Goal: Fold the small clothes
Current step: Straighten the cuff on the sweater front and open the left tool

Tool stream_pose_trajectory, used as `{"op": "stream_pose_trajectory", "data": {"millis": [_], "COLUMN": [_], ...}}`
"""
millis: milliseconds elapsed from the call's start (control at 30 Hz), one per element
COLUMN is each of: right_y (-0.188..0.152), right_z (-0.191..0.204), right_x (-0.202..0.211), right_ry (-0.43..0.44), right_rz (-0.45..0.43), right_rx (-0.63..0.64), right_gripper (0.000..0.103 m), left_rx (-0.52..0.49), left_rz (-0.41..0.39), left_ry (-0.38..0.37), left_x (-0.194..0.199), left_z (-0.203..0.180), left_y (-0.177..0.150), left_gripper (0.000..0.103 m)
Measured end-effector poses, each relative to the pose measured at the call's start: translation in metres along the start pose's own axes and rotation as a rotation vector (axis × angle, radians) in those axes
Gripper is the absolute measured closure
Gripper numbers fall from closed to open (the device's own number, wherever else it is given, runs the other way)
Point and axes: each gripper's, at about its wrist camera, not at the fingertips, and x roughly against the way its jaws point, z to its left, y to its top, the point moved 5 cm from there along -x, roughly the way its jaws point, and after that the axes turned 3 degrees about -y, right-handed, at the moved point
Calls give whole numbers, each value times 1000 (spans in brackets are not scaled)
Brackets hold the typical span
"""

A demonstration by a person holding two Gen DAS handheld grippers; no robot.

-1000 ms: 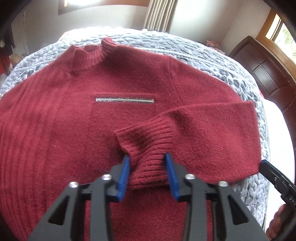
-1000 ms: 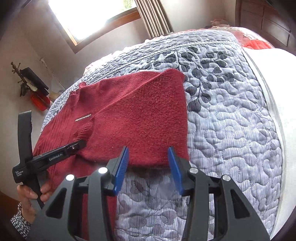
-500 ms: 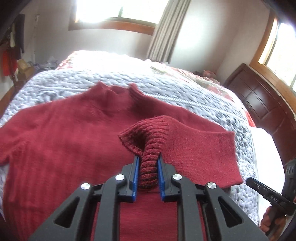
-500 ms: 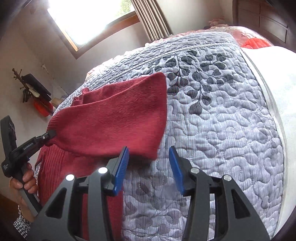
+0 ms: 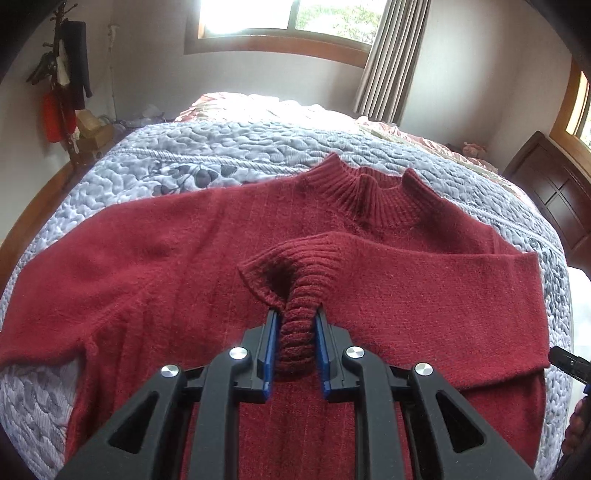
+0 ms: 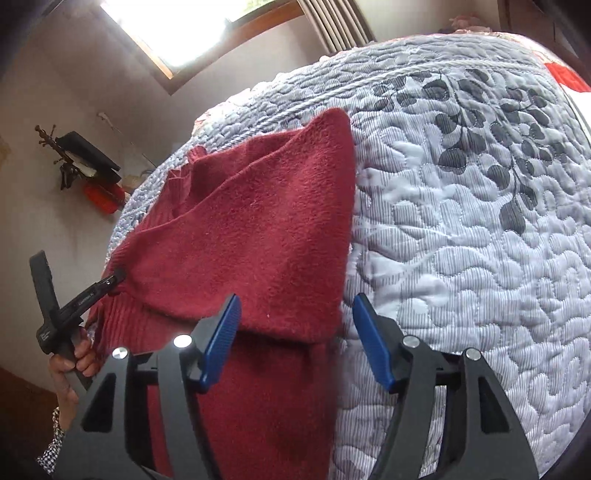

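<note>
A dark red knit sweater (image 5: 177, 266) lies face up on the quilted bed, collar (image 5: 373, 199) at the far side. Its right sleeve is folded across the chest. My left gripper (image 5: 295, 343) is shut on that sleeve's ribbed cuff (image 5: 299, 280), which bunches between the blue pads. In the right wrist view the sweater (image 6: 266, 236) lies left of centre with the folded sleeve edge near my right gripper (image 6: 295, 336). That gripper is open and hovers over the fold's corner, holding nothing. The left gripper (image 6: 110, 282) shows there too, held by a hand (image 6: 70, 365).
A grey-blue quilt with a leaf pattern (image 6: 461, 221) covers the bed and spreads wide to the right of the sweater. A dark wooden headboard (image 5: 554, 199) stands at the right. A coat rack (image 5: 62, 85) hangs on the left wall. Windows (image 5: 295, 18) are behind.
My left gripper has shut on the sleeve cuff and carried it up over the chest, hiding the pocket's silver strip. The right gripper stays open and has come nearer the fold's corner.
</note>
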Motion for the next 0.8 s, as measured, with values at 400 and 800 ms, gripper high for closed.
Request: {"op": "stream_pose_trajectory", "data": {"millis": [400,800], "right_y": [-8,-6], "right_z": [-5,38], "right_x": [-7,-9], "right_ry": [-96,-73], "right_rz": [34,32], "right_rx": [36,115], "right_gripper": [66,66], "left_rx": [46,-4], "left_rz": [25,81], "left_ry": [27,-84], "left_x": [8,5], "left_z": [47,4], "left_y": [-6,-3], "left_gripper": [55,54]}}
